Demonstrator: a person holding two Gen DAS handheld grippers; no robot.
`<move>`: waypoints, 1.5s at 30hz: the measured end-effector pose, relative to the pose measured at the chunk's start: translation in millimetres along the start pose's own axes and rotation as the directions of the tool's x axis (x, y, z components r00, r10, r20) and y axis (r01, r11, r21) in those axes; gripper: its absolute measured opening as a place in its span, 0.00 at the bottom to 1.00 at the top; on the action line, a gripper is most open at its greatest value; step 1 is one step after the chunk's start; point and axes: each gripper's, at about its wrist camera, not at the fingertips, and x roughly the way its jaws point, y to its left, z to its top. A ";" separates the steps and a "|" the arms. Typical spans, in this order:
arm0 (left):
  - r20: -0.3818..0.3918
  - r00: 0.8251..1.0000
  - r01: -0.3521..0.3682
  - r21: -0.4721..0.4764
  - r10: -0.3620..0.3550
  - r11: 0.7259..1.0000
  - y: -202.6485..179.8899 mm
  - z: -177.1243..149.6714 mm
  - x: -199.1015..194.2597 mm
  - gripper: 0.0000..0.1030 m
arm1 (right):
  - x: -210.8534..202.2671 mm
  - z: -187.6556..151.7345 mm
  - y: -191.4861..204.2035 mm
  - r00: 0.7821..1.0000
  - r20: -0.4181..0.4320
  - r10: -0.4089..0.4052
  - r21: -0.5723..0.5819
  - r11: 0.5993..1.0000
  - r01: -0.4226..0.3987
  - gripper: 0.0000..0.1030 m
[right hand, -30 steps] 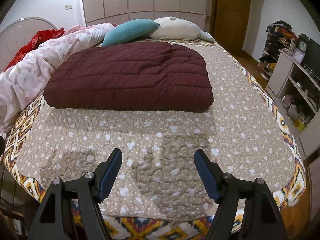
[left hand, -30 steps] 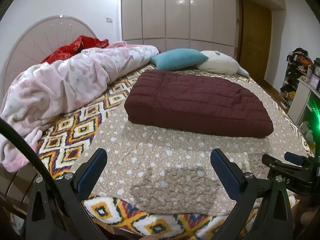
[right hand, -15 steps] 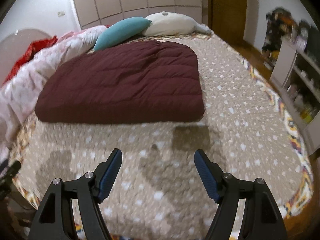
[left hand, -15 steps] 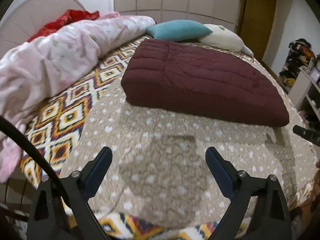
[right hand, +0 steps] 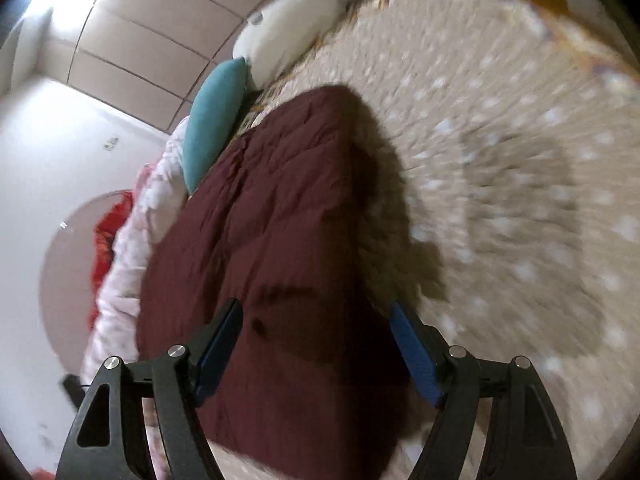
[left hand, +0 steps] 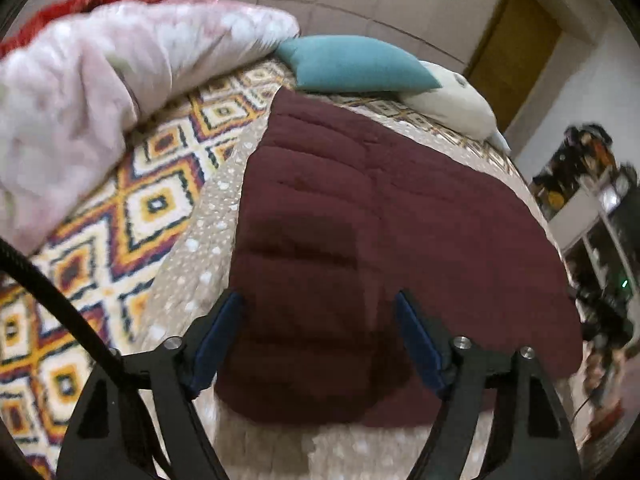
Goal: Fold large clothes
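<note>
A dark maroon quilted coat (left hand: 384, 216) lies folded flat in the middle of the bed. It also shows in the right wrist view (right hand: 272, 248). My left gripper (left hand: 320, 340) is open and empty, hovering over the coat's near left corner. My right gripper (right hand: 316, 348) is open and empty, tilted, over the coat's near right corner. The right gripper shows at the right edge of the left wrist view (left hand: 604, 316). Whether either gripper touches the fabric is not clear.
The bed has a beige dotted cover (right hand: 500, 128) with a patterned border (left hand: 120, 216). A pink duvet (left hand: 100, 80) is heaped on the left. A teal pillow (left hand: 352, 66) and a white pillow (left hand: 456, 108) lie at the head. Shelves (left hand: 592, 216) stand to the right.
Both grippers have moved forward from the foot of the bed to above the coat's near edge. The right gripper has rolled to one side. Both stayed open.
</note>
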 end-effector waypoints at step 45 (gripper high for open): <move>0.044 0.992 -0.123 0.053 0.121 0.991 -38.2 11.3 47.7 0.98 | -94.5 19.5 -6.4 0.985 0.170 -0.010 -0.024 1.000 0.015 0.75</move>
